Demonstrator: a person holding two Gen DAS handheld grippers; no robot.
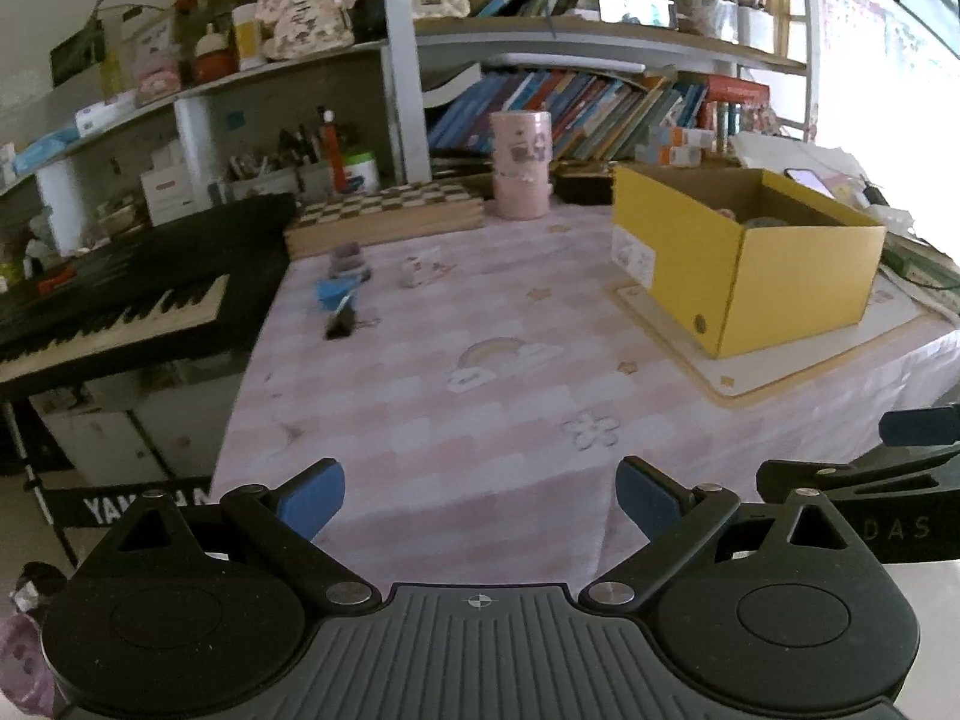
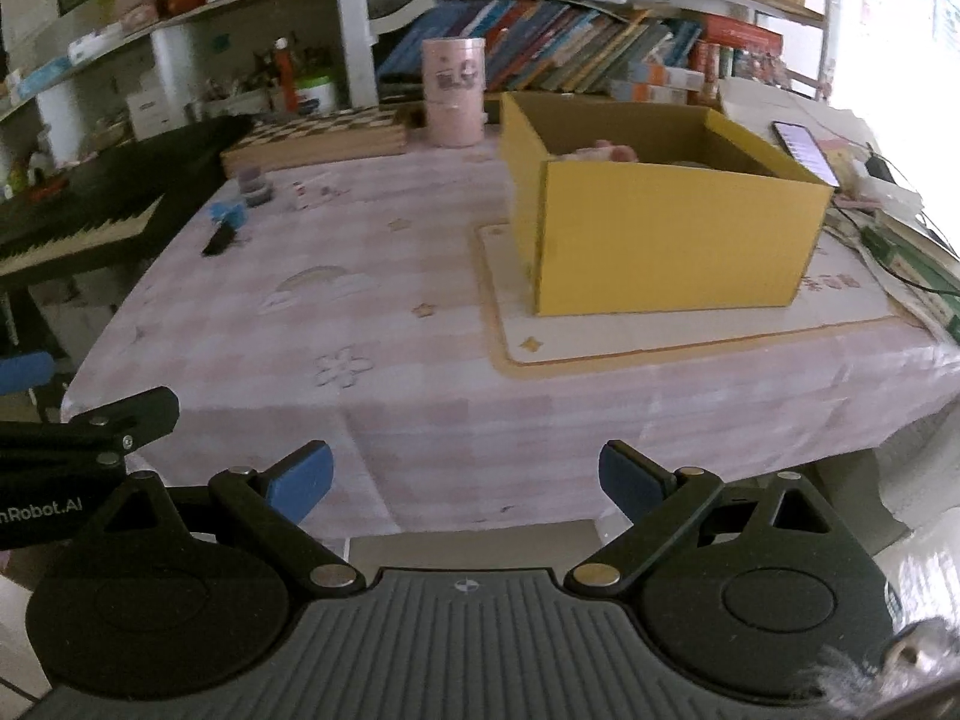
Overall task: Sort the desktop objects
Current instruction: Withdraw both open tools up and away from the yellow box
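Grippers: left gripper [image 1: 480, 495] and right gripper [image 2: 465, 480] hover level at the near table edge, both spread wide, holding nothing.
Small items: blue object [image 1: 337, 291], black clip [image 1: 339, 324], purple piece [image 1: 348, 259] and pink-white piece [image 1: 414, 272] lie clustered far left on the pink tablecloth [image 1: 420, 420], well apart from both grippers.
Yellow box [image 2: 660, 228]: far right, on a cream mat [image 2: 660, 336].
Unclear: box contents mostly hidden; small items blurred.
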